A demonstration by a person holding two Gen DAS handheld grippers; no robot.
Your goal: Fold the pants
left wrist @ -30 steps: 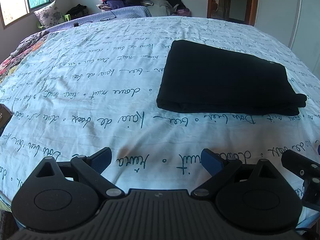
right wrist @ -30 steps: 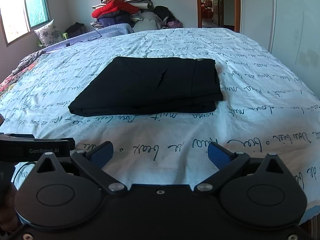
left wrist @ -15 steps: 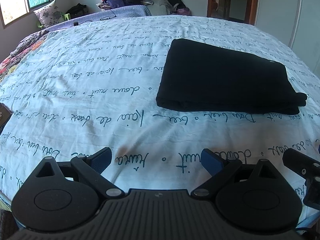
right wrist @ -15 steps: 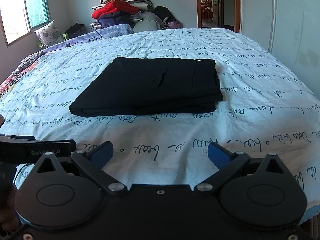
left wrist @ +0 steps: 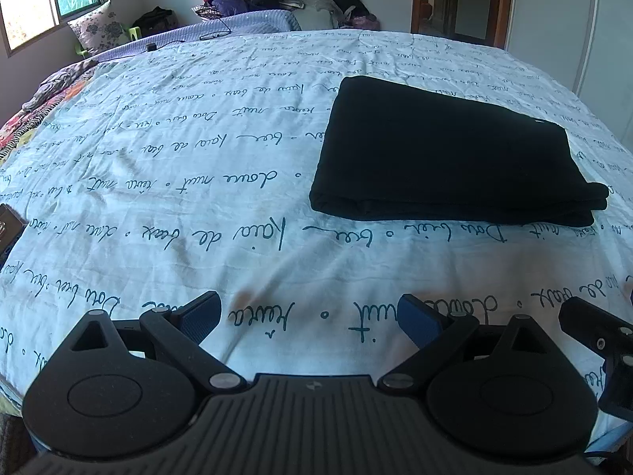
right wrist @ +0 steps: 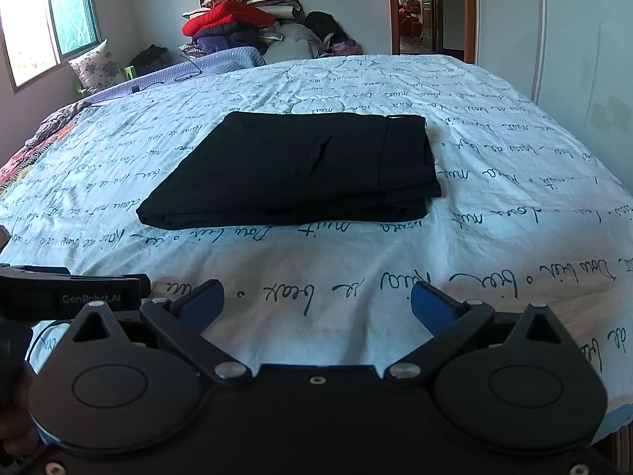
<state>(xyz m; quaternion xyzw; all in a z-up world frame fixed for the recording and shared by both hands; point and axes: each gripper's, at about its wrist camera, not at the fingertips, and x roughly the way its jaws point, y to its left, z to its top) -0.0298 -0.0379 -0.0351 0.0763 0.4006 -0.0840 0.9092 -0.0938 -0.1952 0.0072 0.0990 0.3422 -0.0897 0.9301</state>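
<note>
left wrist view: left gripper (left wrist: 310,316) low over the near edge of the bed sheet (left wrist: 166,213), blue pads spread wide, nothing between them. right gripper (right wrist: 316,304) likewise gaping and empty. beyond, black pants (right wrist: 300,170) lie folded into a flat rectangle on the sheet, well apart from both grippers. far end: pile of clothes (right wrist: 237,19) against the wall

both wrist views sit low at the near edge of the bed (left wrist: 166,206), facing the clothes pile (right wrist: 233,19); both share the folded pants (right wrist: 292,170).
</note>
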